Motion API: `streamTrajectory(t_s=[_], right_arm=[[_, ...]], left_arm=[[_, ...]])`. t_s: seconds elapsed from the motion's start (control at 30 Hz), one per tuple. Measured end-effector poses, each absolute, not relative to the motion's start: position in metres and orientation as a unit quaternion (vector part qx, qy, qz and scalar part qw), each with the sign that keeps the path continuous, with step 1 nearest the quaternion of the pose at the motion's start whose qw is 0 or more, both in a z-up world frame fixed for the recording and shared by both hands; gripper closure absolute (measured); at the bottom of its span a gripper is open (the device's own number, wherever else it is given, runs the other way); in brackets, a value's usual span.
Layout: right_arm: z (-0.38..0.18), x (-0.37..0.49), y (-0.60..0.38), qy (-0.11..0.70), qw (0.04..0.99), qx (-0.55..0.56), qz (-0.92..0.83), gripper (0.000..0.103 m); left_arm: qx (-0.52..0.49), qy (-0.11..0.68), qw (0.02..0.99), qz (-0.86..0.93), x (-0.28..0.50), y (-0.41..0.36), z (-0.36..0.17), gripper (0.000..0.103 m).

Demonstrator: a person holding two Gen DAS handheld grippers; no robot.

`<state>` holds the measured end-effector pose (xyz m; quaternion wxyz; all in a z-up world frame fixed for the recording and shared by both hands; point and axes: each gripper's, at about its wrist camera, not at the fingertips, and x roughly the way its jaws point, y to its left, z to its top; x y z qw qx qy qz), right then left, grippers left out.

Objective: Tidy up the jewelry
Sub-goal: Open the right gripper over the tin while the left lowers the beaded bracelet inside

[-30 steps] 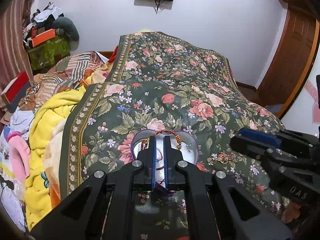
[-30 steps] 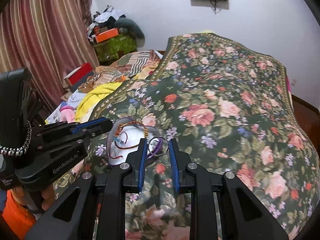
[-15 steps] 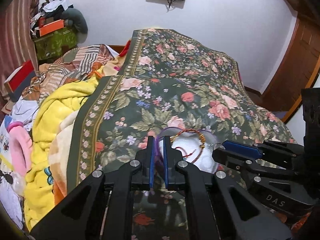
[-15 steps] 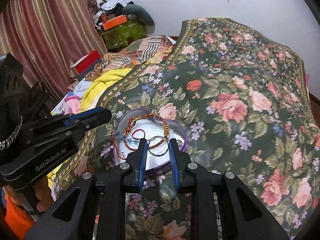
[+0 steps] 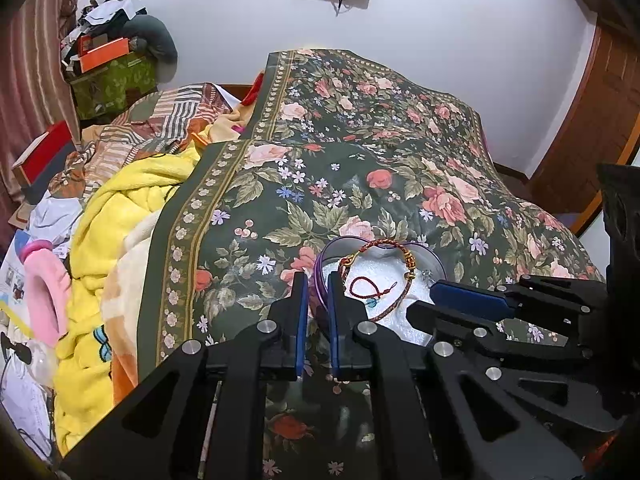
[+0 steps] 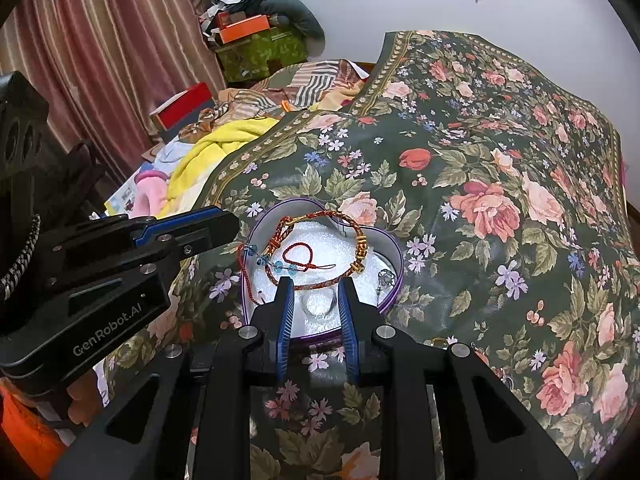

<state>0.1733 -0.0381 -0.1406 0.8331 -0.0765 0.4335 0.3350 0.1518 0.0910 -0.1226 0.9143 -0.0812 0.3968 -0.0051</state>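
A purple heart-shaped box (image 6: pixel 396 258) lined with white foam lies on the floral bedspread (image 6: pixel 480 168). In it are a braided red-and-gold bracelet (image 6: pixel 362 246), a red cord with blue beads (image 6: pixel 276 266) and a small silver piece (image 6: pixel 386 278). My right gripper (image 6: pixel 316 292) hangs over the near part of the box, shut on a silver ring (image 6: pixel 318 306) just above the foam. My left gripper (image 5: pixel 318 292) is shut on the box's left rim (image 5: pixel 320 268). In the left wrist view the right gripper (image 5: pixel 436 300) reaches in over the box (image 5: pixel 384 276).
A yellow blanket (image 5: pixel 120 208), striped cloth and a pink item (image 5: pixel 44 284) pile up left of the bedspread. Boxes and clothes are stacked by the curtain (image 6: pixel 248 40). A small gold-coloured piece (image 6: pixel 438 342) lies on the bedspread right of the box. A wooden door (image 5: pixel 600 120) stands at right.
The right gripper has carried the silver ring forward and down, from beside the box to over its foam. The left gripper has stayed on the box's rim.
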Motion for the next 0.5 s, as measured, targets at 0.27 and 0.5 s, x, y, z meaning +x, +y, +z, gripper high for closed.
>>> streamTrajectory(t_s=[0.27, 0.5], right_arm=[[-0.123, 0.170, -0.052, 0.416, 0.848, -0.067, 0.321, 0.081], [-0.099, 0.158, -0.079, 0.384, 0.874, -0.063, 0.291, 0.081]], left_arm=[[-0.067, 0.385, 0.920, -0.011, 0.143, 0.082, -0.107, 0.097], [-0.057, 0.368, 0.928, -0.027, 0.131, 0.064, -0.085, 0.097]])
